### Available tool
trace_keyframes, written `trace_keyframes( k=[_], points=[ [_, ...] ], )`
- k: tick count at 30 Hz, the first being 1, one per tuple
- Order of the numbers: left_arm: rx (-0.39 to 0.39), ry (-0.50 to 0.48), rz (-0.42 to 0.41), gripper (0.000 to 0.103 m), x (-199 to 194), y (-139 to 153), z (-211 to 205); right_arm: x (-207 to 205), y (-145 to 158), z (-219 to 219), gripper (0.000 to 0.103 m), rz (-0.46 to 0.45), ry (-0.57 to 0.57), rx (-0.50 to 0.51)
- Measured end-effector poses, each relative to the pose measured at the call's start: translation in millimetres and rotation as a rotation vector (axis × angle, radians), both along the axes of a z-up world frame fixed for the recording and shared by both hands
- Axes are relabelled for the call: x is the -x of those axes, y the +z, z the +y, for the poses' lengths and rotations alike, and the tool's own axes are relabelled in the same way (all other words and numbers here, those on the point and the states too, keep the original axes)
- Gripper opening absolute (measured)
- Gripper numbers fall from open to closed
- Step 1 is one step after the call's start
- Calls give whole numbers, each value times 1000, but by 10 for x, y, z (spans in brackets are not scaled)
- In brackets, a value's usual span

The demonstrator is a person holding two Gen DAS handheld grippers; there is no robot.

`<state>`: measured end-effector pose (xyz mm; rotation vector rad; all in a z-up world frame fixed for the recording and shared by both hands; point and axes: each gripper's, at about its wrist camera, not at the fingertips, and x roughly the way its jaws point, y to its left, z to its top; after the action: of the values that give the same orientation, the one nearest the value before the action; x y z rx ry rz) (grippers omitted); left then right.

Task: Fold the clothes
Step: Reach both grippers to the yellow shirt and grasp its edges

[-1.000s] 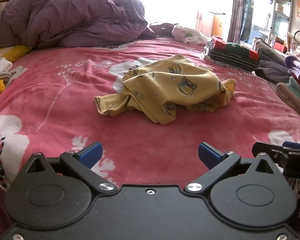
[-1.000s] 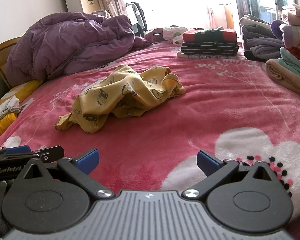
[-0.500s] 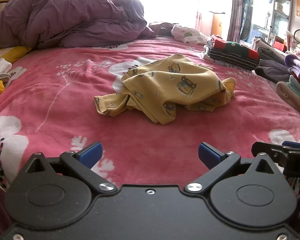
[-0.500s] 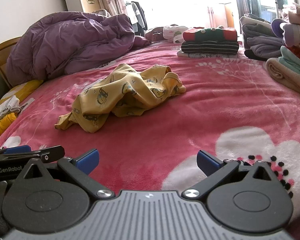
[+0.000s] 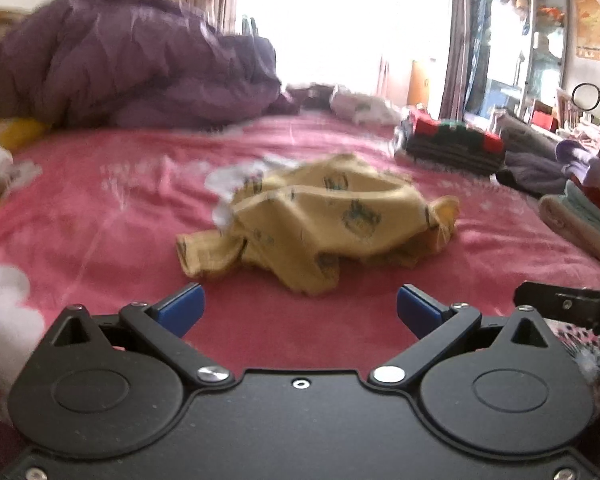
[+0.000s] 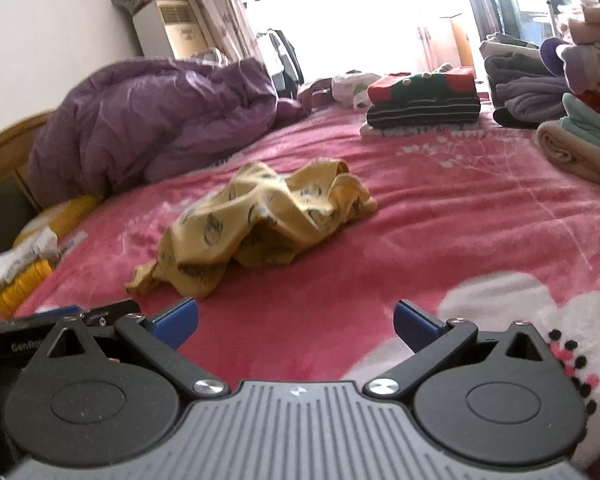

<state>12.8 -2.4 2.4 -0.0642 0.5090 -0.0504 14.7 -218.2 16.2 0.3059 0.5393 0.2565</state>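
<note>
Both your hand-held grippers, left and right, hang released; the crumpled yellow garment lies ahead on the bed, stretched left-to-right.

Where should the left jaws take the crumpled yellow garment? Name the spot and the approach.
Likely the narrow sleeve-like end of the yellow garment, which sticks out flat toward the left gripper. Come in low from the near left. That end is thin and free of the bunched middle, so the open jaws can close over it and pull the cloth out flat on the pink blanket.
</note>
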Motion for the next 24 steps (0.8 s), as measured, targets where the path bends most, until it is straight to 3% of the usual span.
trace_keyframes(
  k=[9,16,19,24],
  points=[
    [-157,-109,50,103,-237,50,-280,-118,22,-253,103,-77,-51,-88],
    [-330,-235,0,103,-436,97,-763,-298,-5,-687,103,-73,-109,-230],
    [-426,-289,-48,100,-523,111,-1024,-357,-19,-850,103,-76,-103,-276],
    [-642,-356,-103,85,-684,11,-1468,-427,-70,-1125,103,-79,-129,-368]
  ],
)
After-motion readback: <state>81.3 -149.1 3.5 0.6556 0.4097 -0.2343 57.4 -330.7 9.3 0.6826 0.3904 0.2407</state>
